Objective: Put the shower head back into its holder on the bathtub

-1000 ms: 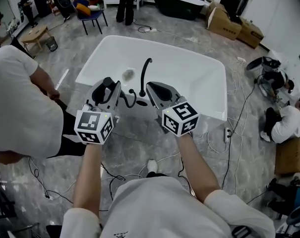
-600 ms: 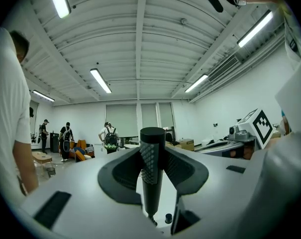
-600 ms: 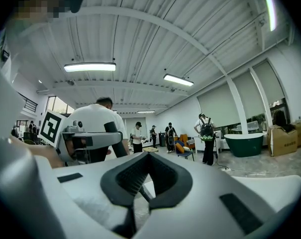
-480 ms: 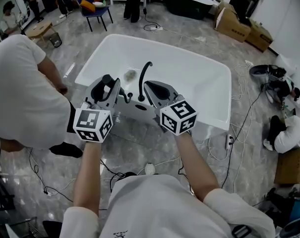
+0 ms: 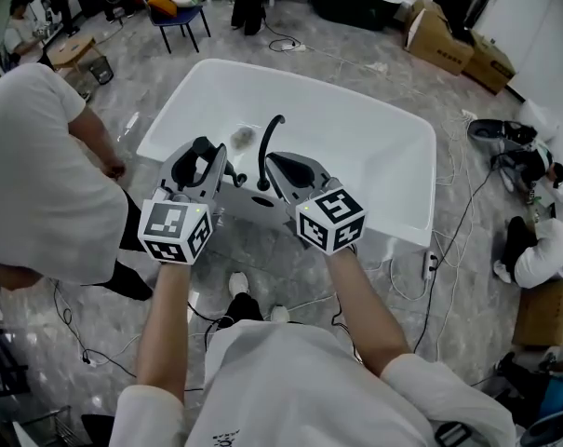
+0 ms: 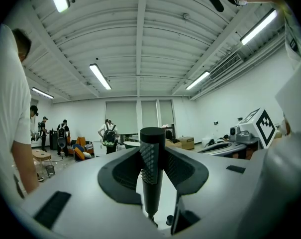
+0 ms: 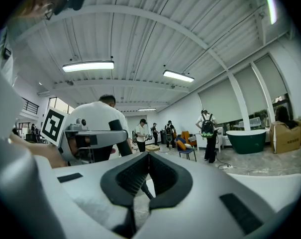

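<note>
We hold the shower head (image 6: 152,183), a slim, flat-topped black rod, clamped upright in our left gripper (image 5: 203,159). Our right gripper (image 7: 148,158) is closed, with nothing between its jaws.

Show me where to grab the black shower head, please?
Grab the shower head by its straight round handle, from the sides, coming in level. It stands upright, slim and even; the left gripper holds it that way.

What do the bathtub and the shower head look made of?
Bathtub: smooth white, probably acrylic or enamel, judging by its seamless moulded walls with a soft sheen. Shower head: matte black with no glare, so either plastic or coated metal; the look leaves that open.
</note>
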Demonstrator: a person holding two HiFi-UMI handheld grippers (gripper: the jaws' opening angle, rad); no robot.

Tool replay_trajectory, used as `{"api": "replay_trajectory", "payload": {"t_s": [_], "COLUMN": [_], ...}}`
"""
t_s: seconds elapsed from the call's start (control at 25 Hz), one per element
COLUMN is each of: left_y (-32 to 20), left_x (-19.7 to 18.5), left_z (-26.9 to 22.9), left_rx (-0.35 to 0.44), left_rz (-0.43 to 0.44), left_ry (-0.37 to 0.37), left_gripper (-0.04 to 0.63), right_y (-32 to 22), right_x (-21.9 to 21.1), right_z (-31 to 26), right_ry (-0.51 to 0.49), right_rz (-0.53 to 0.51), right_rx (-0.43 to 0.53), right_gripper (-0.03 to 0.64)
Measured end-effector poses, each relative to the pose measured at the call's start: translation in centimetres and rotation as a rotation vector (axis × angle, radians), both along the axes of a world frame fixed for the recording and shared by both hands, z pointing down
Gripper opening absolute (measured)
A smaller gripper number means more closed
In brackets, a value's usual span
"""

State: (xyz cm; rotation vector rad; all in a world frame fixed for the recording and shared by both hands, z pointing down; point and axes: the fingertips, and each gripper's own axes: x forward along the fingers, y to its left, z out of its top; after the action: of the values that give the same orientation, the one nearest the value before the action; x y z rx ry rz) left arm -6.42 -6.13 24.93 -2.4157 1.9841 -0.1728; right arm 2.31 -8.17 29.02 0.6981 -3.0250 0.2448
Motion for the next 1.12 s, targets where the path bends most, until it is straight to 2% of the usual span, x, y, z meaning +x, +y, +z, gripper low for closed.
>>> {"api": "replay_trajectory", "payload": {"t_s": [0.4, 0.64, 0.84, 1.12], "left_y": [-3.4, -6.3, -9.1, -11.9], "left_x": [-2.7, -6.1, -7.8, -9.6], "left_z": [2.8, 4.5, 3.8, 5.2], "left_rx": [-0.039, -0.067, -0.055, -0.087], "left_rz": [0.035, 0.059, 0.104, 0.168], "left_ry": [0.048, 0.066, 0.063, 0.081], "left_gripper": [0.14, 0.14, 0.14, 0.14], "right_y": [-3.1, -6.1, -9.0, -11.5], "right_x": [-2.0, -4.8, -6.4, -9.2], "right_z": [1.6, 3.0, 3.5, 4.0], "right_ry": [0.006, 0.025, 0.037, 0.053], "right_rz": [0.049, 0.08, 0.119, 0.148], "right_rx": [-0.019, -0.036, -0.049, -0.06], "right_gripper": [0.017, 0.017, 0.017, 0.017]}}
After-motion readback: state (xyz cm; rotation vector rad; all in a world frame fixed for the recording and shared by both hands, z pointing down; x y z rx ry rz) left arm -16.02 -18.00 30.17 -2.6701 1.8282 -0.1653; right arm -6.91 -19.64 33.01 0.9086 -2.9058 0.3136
